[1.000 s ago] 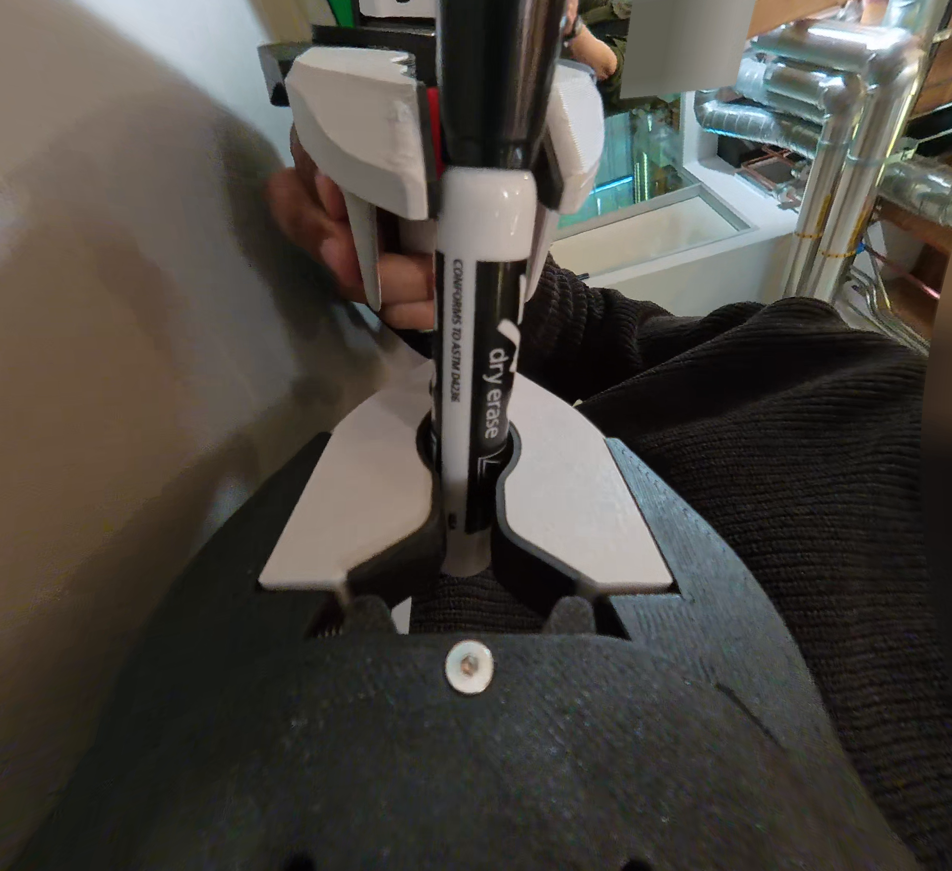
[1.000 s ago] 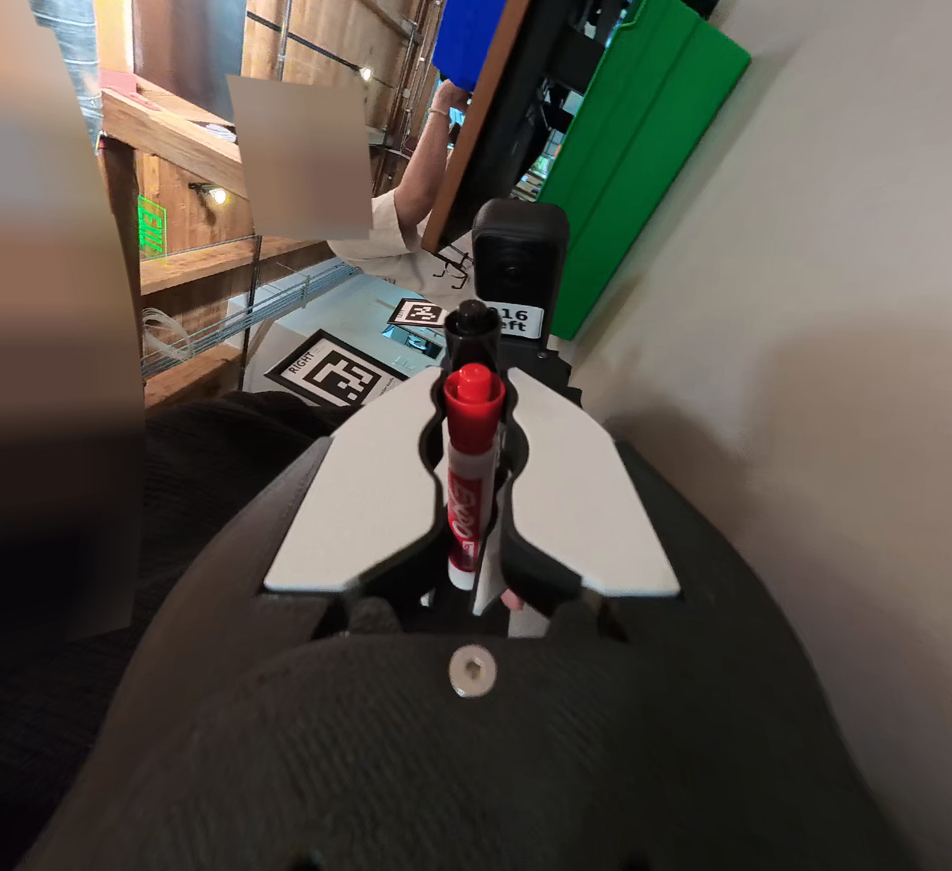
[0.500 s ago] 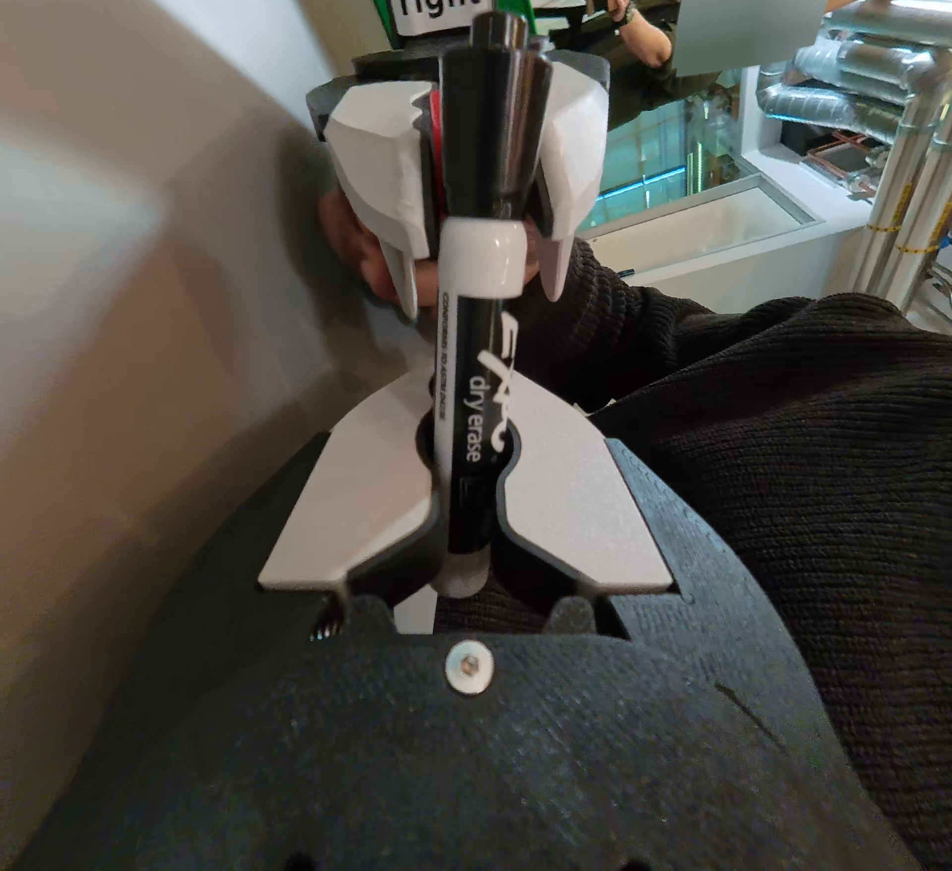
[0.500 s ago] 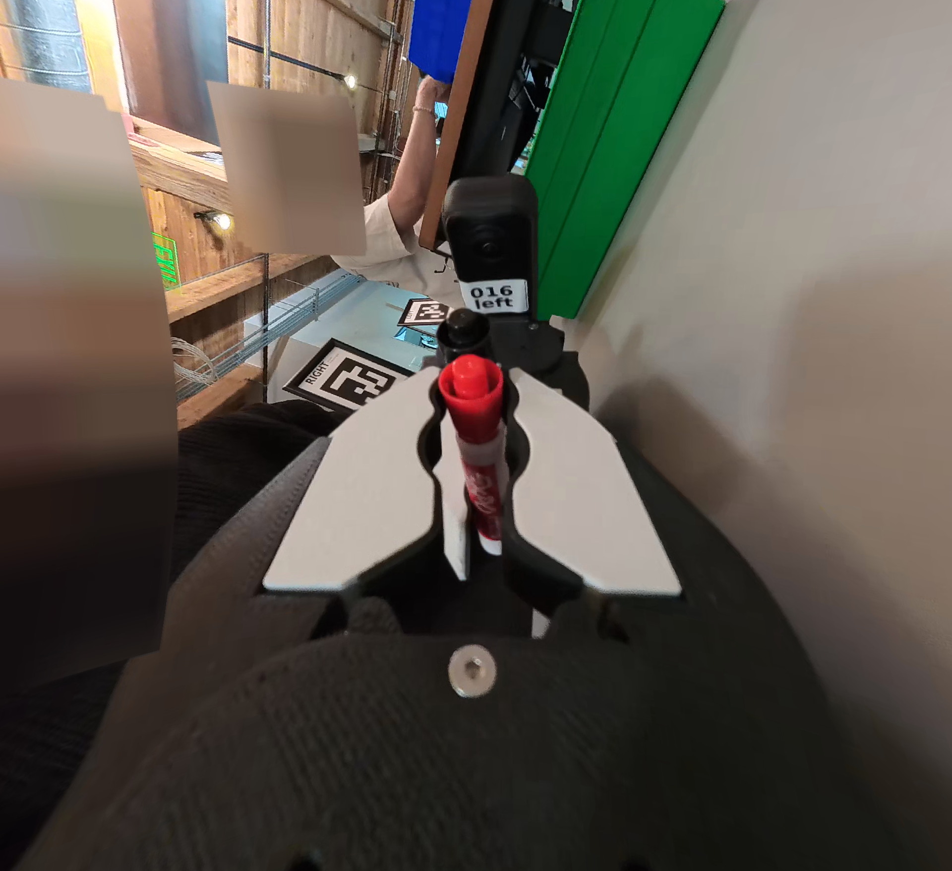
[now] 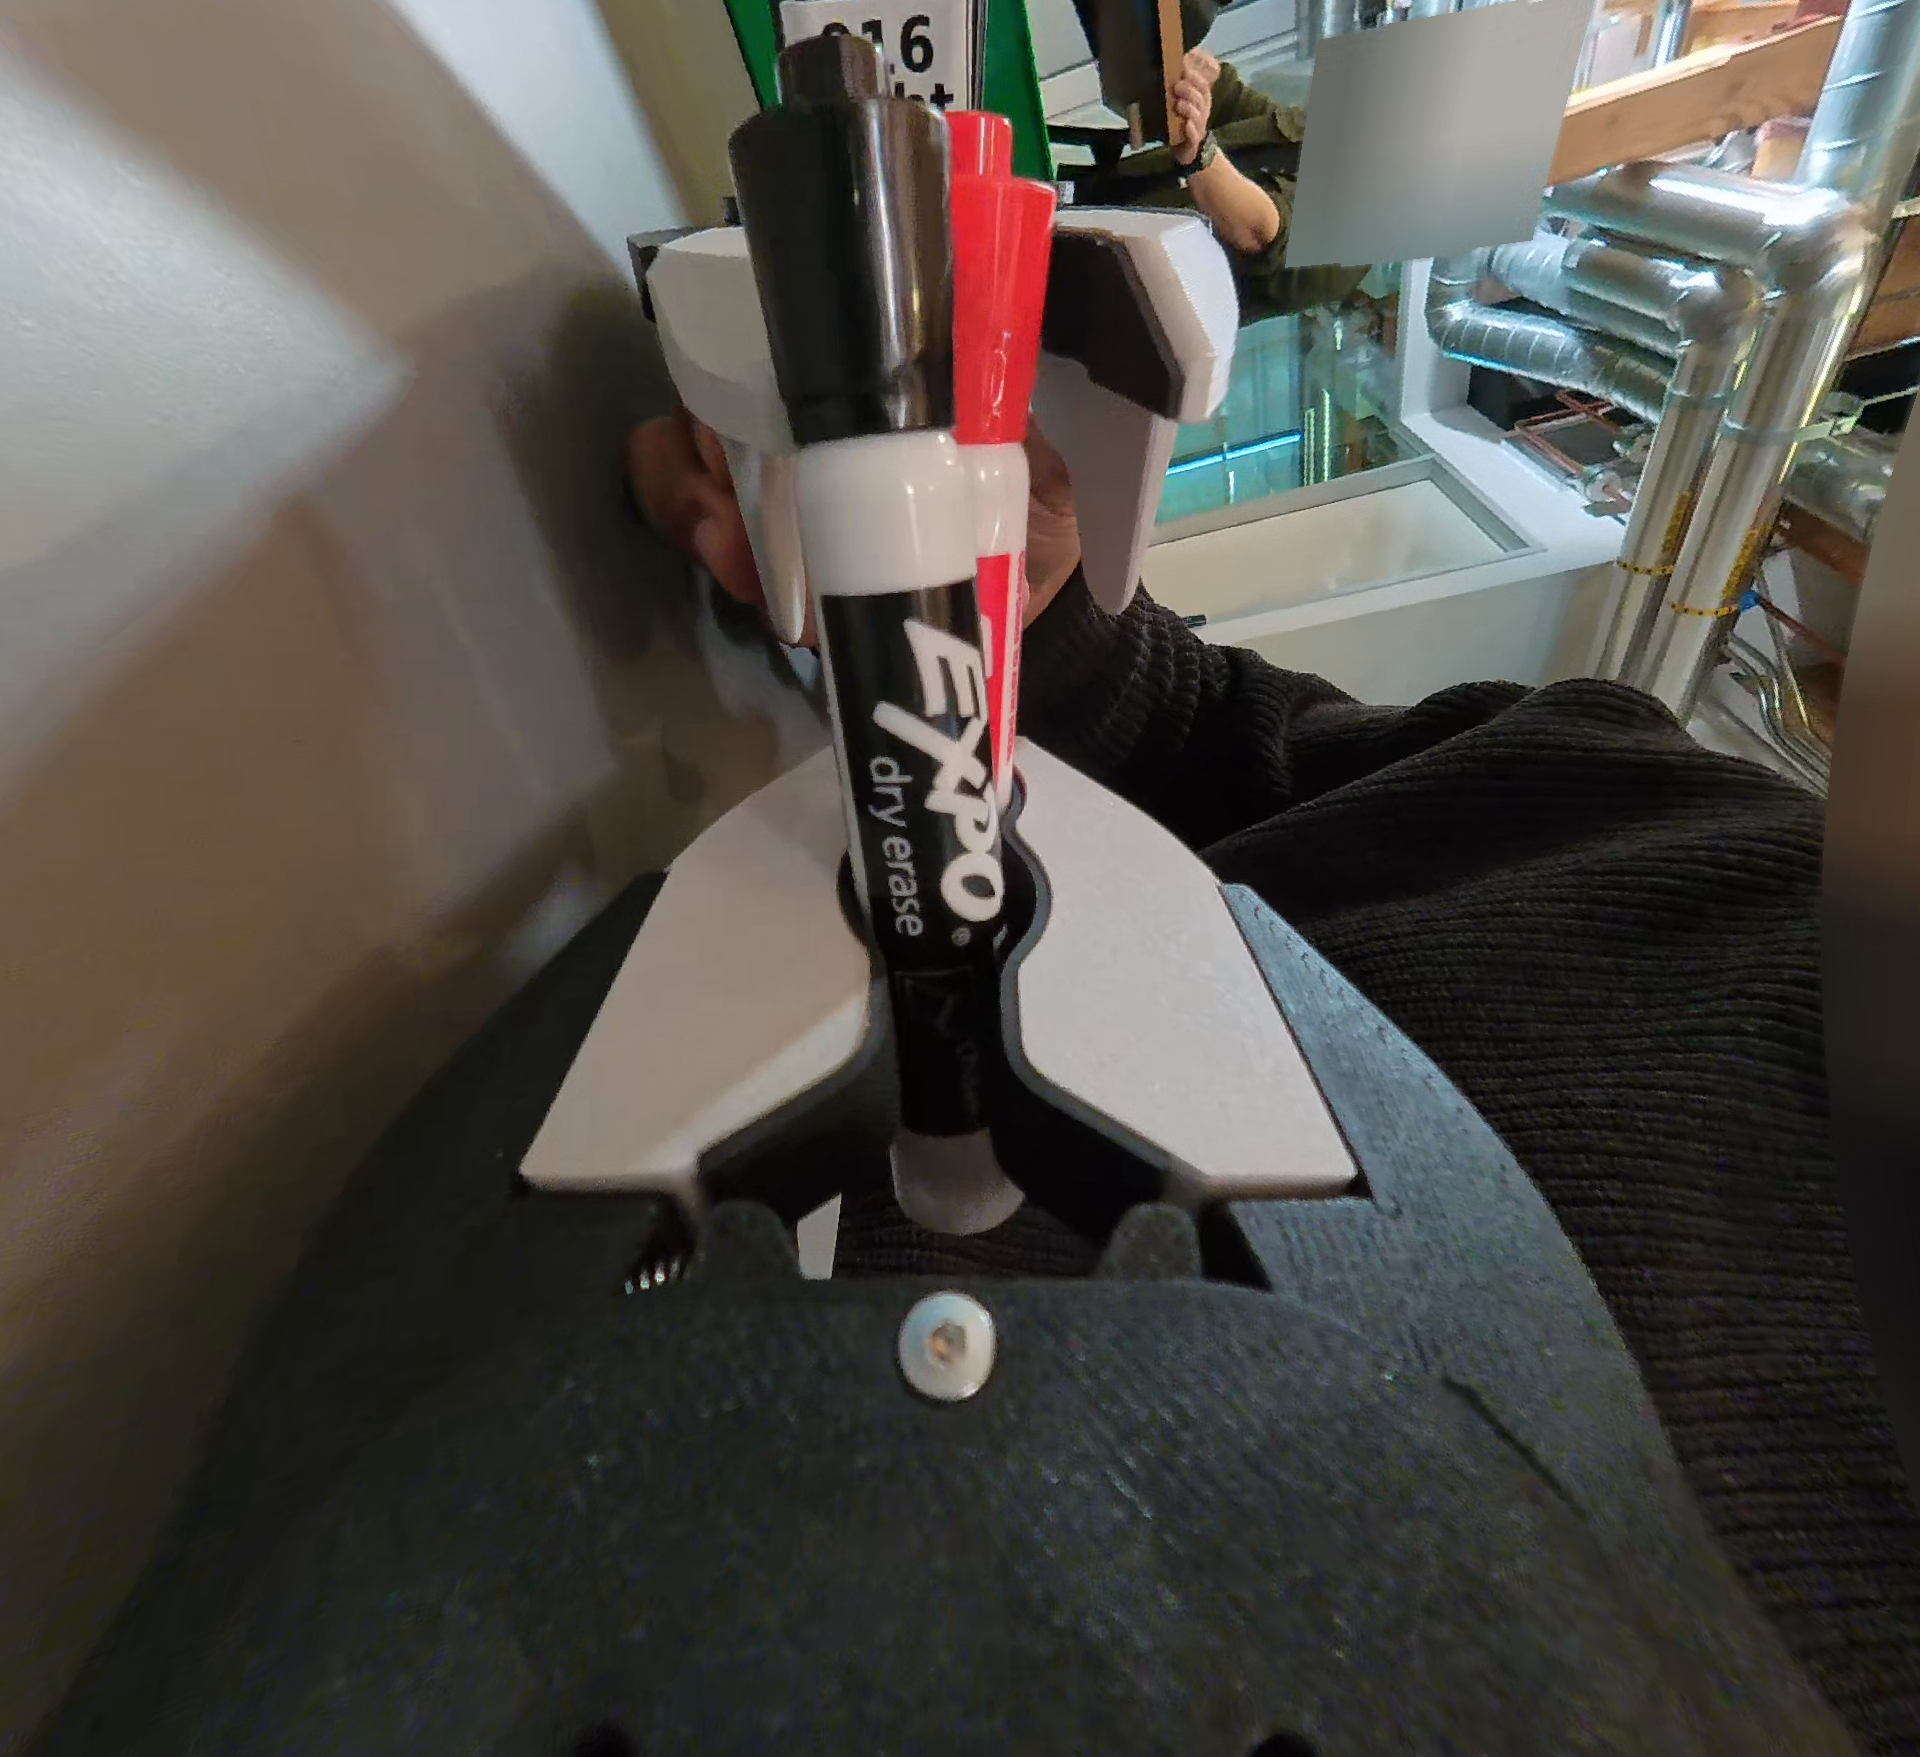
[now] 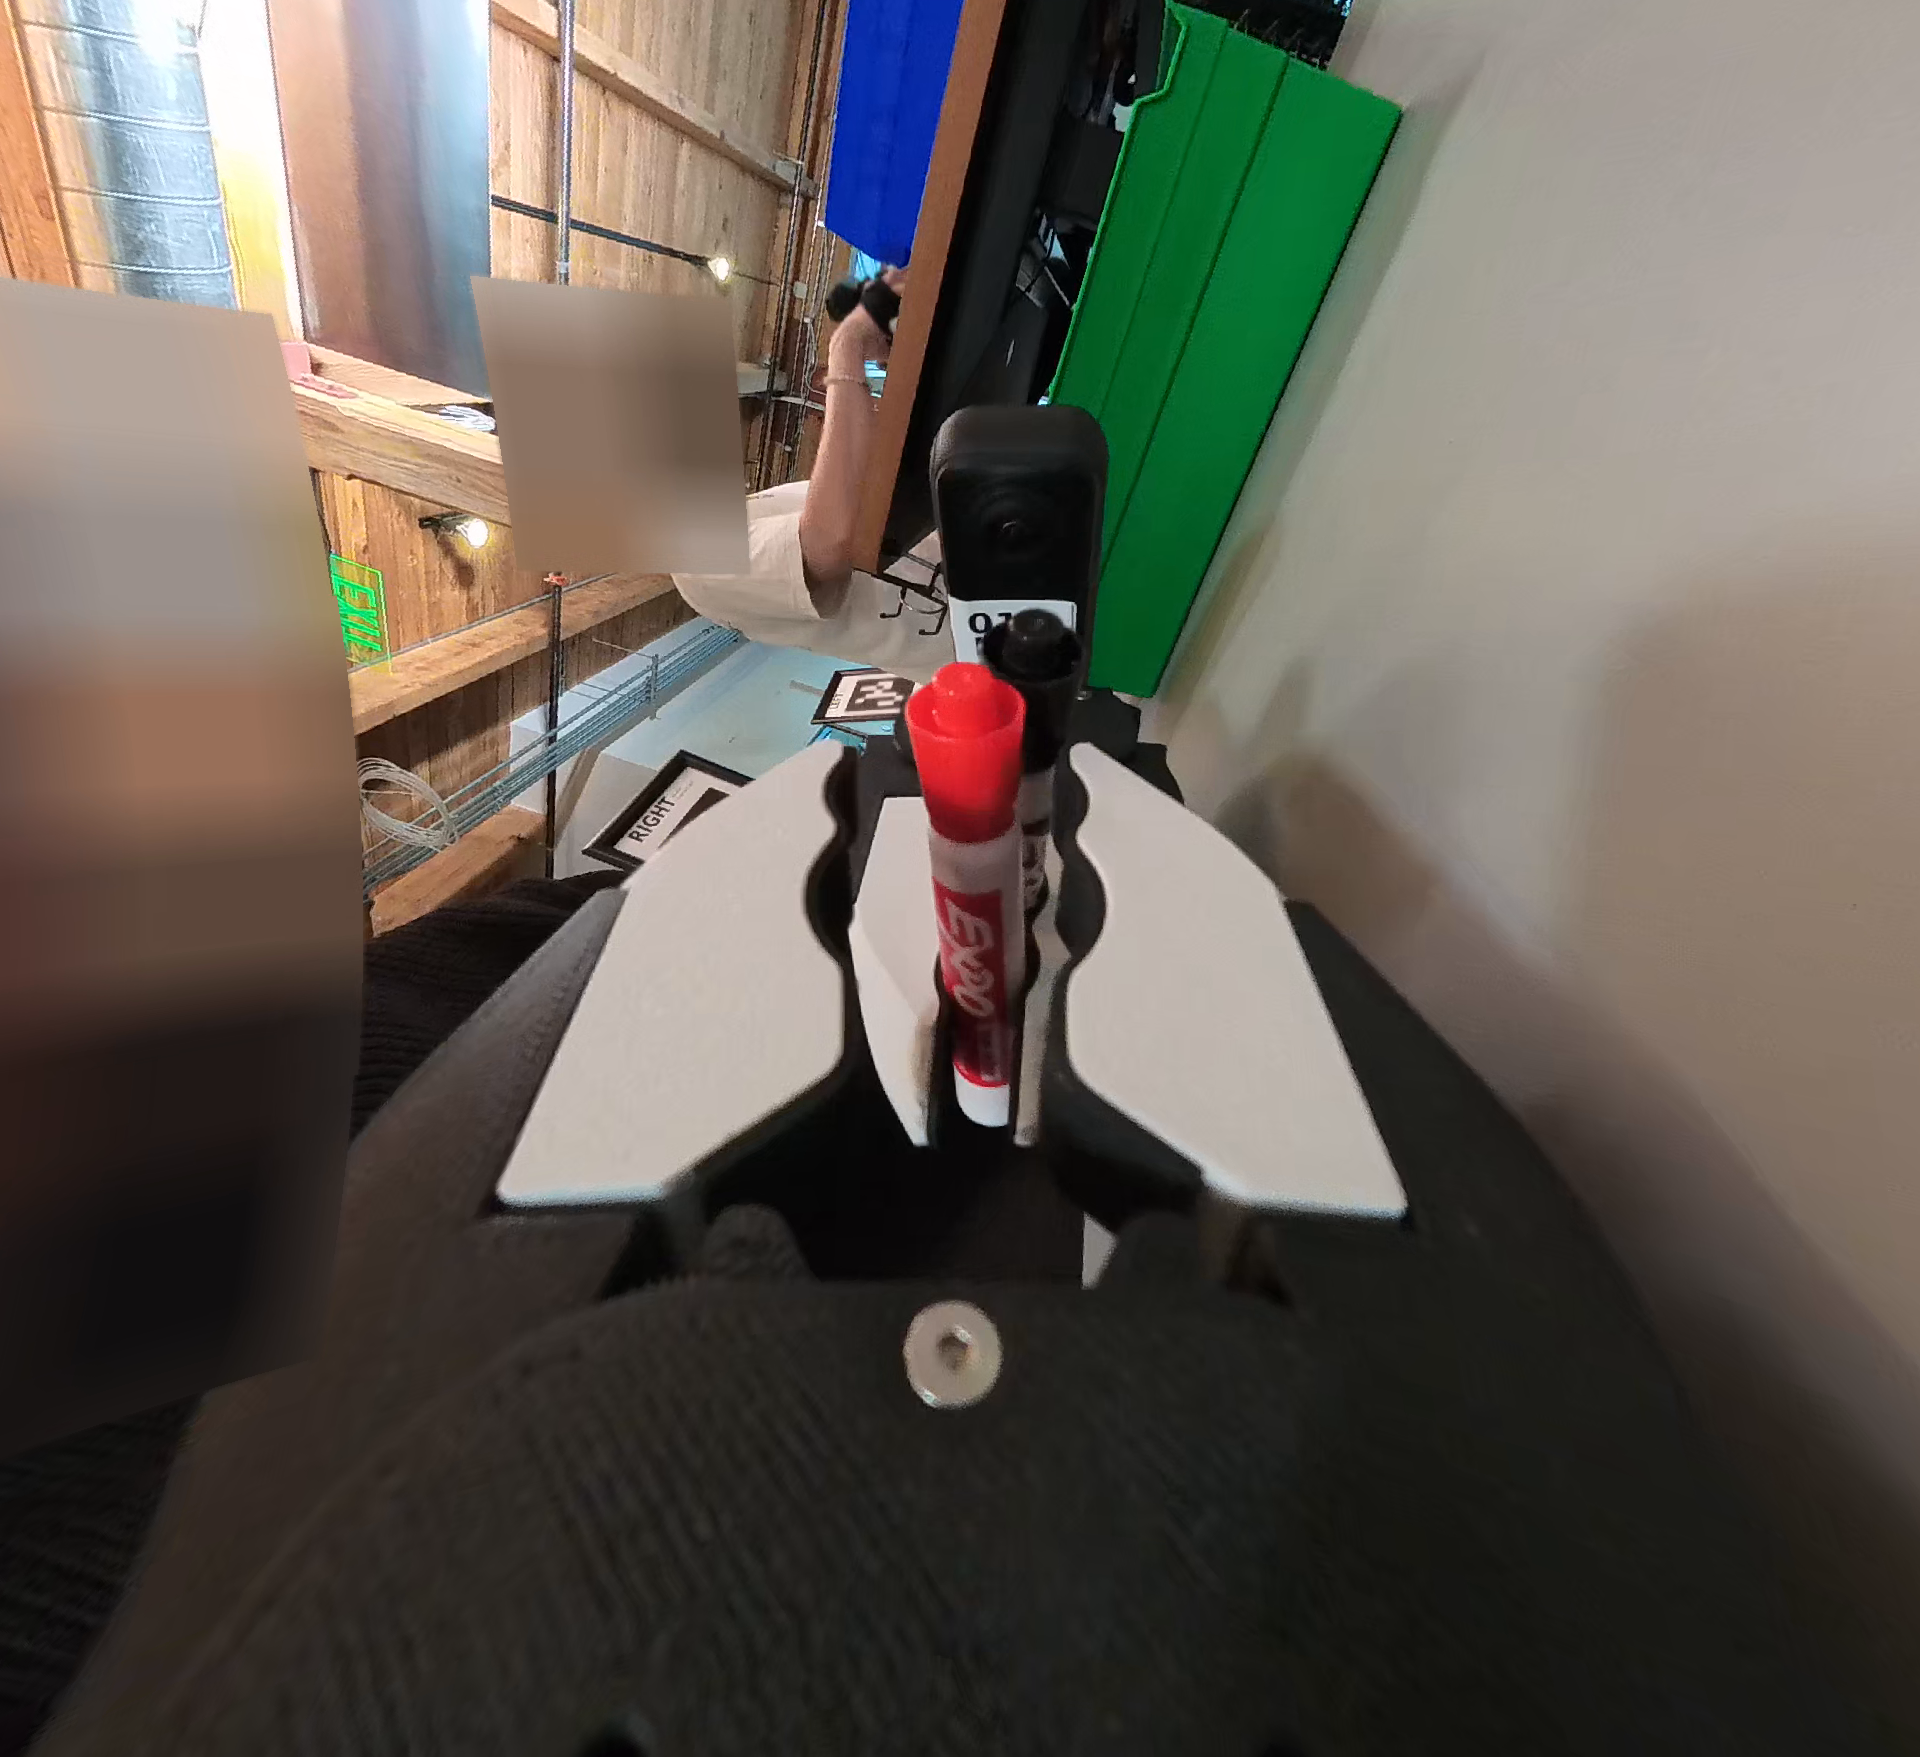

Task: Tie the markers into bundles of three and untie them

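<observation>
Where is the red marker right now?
In the left wrist view the red marker sits right beside the black marker, on its right, between the open right tongs behind the left tongs.

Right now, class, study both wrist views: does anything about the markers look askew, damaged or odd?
Nothing is damaged or spilled. One oddity: the black marker and red marker sit side by side in the shut left hand-held gripper with no tie visible; the right hand-held gripper is open.

one black marker [image 5: 894, 627] (one red marker [image 5: 992, 419])
</observation>
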